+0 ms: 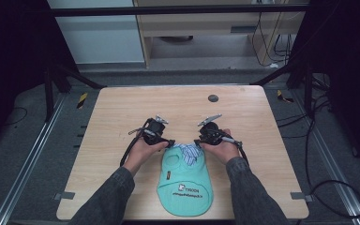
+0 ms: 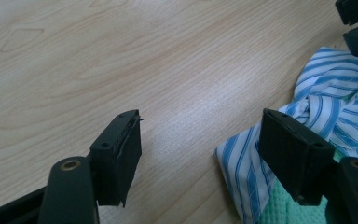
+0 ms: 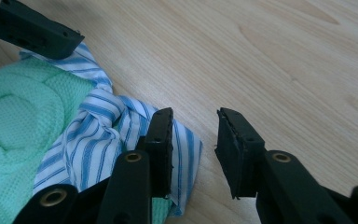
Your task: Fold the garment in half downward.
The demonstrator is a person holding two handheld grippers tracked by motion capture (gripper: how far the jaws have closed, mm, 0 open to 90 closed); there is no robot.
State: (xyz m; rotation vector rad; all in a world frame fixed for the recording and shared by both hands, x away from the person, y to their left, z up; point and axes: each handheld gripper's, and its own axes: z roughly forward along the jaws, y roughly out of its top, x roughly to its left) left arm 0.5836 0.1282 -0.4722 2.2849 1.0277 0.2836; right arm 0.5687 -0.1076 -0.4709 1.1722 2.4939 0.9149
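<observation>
- Hands at a pale wooden table in the high view: a person in dark grey sleeves holds the left gripper and the right gripper at the far end of a mint-green bib, one on each side of it. The bib lies flat near the table's front edge, dark lettering on its rounded near end, its blue-and-white striped ties bunched at the far end between the two grippers. A small dark disc sits well apart, toward the table's far edge.
- Left gripper in the left gripper view: jaws wide apart and released, with bare wood between them. One jaw hangs over the table; the other stands at the edge of the striped ties, whether touching them I cannot tell. A strip of the green bib shows under the stripes. The black jaws of the other gripper show in the top right corner, above the striped cloth.
- Right gripper in the right gripper view: jaws parted, nothing clamped. One jaw sits over the corner of the striped ties, the other over bare table. The bib lies beside the ties, its waffle-weave and stitched neck opening plain to see. A jaw of the other gripper reaches in at the top left, over the stripes.
</observation>
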